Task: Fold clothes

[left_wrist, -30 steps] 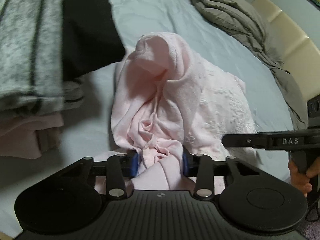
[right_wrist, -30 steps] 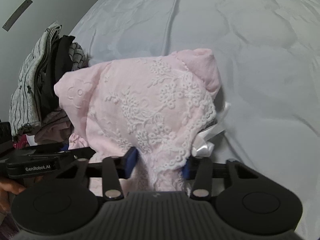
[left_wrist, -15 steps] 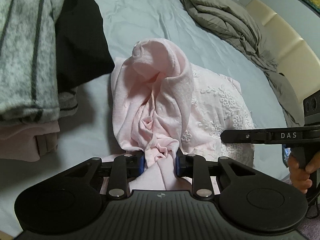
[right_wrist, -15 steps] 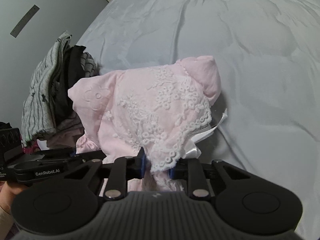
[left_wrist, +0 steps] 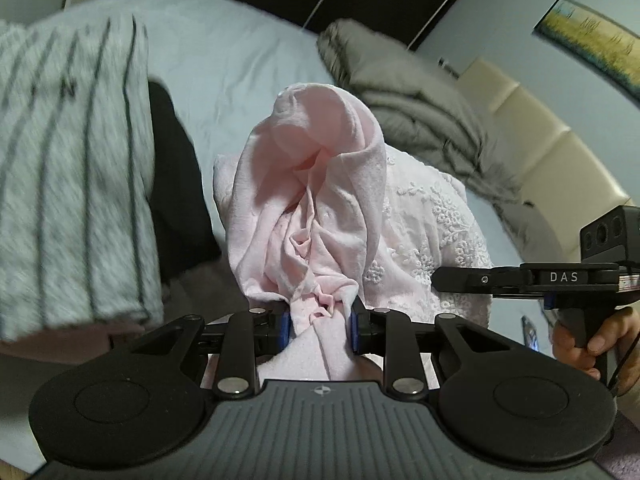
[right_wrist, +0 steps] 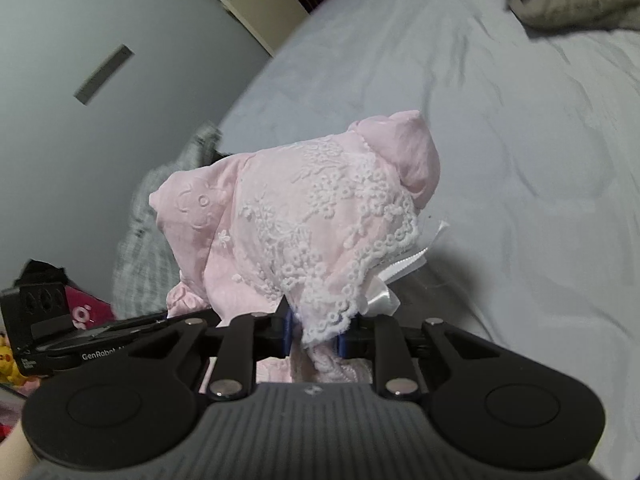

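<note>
Left gripper (left_wrist: 319, 326): blue-padded fingers (left_wrist: 284, 325) closed to a narrow gap on a bunched fold of the pink garment (left_wrist: 316, 196). The cloth rises from the grip in a rumpled, hood-like peak.

Right gripper (right_wrist: 316, 334): fingers (right_wrist: 289, 330) likewise drawn in tight, pinching the garment (right_wrist: 304, 216) at its white lace hem (right_wrist: 332, 320). A white satin ribbon (right_wrist: 386, 294) hangs just beside the hem, on its right.

The garment is held between the two grippers above the pale blue bed (right_wrist: 500, 128); whether any part of it touches the sheet cannot be told. Its lace-embroidered face shows in the right wrist view, its plain pink folds in the left wrist view.

In the left wrist view the right gripper (left_wrist: 520, 280) appears side-on at the right edge, the right hand (left_wrist: 592, 340) wrapped round its handle. In the right wrist view the left gripper (right_wrist: 80, 344) shows at the left edge.

A stack (left_wrist: 76, 184) of folded clothes, grey striped on top with black beside it, lies at the left edge of the bed, near the garment; it is blurred. A taupe duvet (left_wrist: 420, 120) is heaped at the far side of the bed, before a cream headboard (left_wrist: 560, 152). A framed picture (left_wrist: 592, 44) hangs on the wall above.
</note>
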A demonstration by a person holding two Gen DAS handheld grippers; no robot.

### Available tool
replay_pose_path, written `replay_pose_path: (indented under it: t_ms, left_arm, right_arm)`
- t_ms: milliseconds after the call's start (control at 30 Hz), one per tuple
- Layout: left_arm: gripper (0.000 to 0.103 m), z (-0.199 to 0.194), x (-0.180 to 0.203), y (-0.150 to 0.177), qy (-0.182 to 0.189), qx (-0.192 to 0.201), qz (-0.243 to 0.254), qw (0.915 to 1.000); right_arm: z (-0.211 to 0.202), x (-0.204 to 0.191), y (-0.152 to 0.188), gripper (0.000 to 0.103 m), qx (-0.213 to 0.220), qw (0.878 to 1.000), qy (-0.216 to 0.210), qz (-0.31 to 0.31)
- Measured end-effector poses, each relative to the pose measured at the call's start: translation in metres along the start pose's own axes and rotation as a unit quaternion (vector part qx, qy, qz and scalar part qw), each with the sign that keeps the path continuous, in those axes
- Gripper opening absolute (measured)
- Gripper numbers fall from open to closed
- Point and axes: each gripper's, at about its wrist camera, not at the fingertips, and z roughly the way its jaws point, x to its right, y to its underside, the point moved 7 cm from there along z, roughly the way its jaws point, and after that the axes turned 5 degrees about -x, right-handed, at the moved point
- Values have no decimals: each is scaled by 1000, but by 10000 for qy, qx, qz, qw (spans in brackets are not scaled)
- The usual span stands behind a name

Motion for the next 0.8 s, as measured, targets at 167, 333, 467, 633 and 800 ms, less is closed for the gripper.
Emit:
replay_pose_path:
  t_ms: [167, 333, 467, 633, 800]
  left_arm:
    - [23, -40, 5, -10, -29, 444, 86, 9990]
    - [23, -80, -1, -18, -122, 818, 69, 9965]
    - [23, -116, -13, -25, -291, 1091, 32, 9936]
    - [23, -154, -37, -39, -577, 1350, -130, 9891]
    - [23, -180, -65, -58, -836, 1496, -320, 9847]
  right_arm:
    - [-31, -28, -6, 23, 286, 9984, -210, -439]
    - [-52, -54, -6, 23, 435, 9954, -496, -694]
    - [-56, -71, -4, 23, 423, 9926, -710, -885]
    - [-57, -69, 10, 23, 321, 9882, -996, -1120]
    - [-35, -74, 7, 23, 190, 9851, -1211, -1206]
